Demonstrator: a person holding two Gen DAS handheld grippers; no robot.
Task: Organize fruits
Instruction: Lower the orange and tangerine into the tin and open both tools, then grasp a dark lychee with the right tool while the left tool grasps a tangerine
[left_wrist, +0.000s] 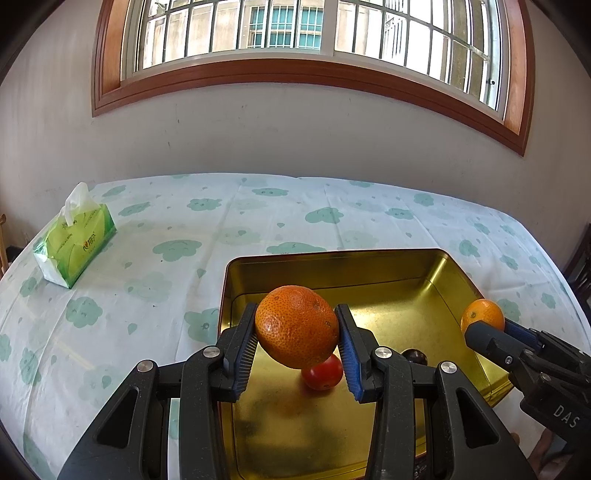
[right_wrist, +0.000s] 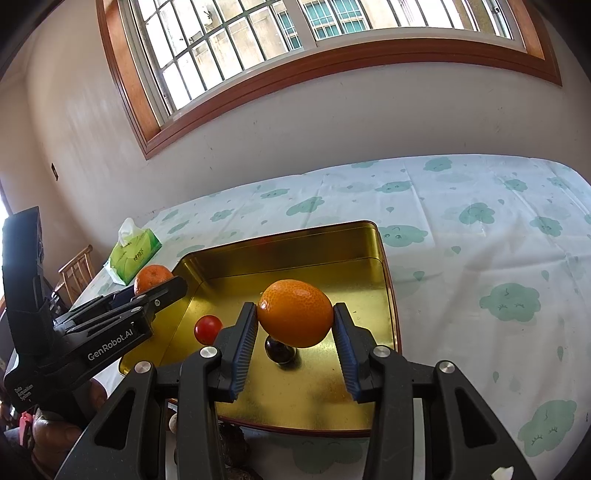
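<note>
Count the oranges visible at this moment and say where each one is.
2. One orange is clamped in the left claw above the gold tray; the other orange is clamped in the right claw over the same tray. None lies loose; others could be hidden.

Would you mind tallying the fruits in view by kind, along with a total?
Oranges: 2, one in the left gripper and one in the right gripper.
Red tomatoes: 1, in the gold tray.
Dark round fruits: 1, in the tray.
Total: 4
</note>
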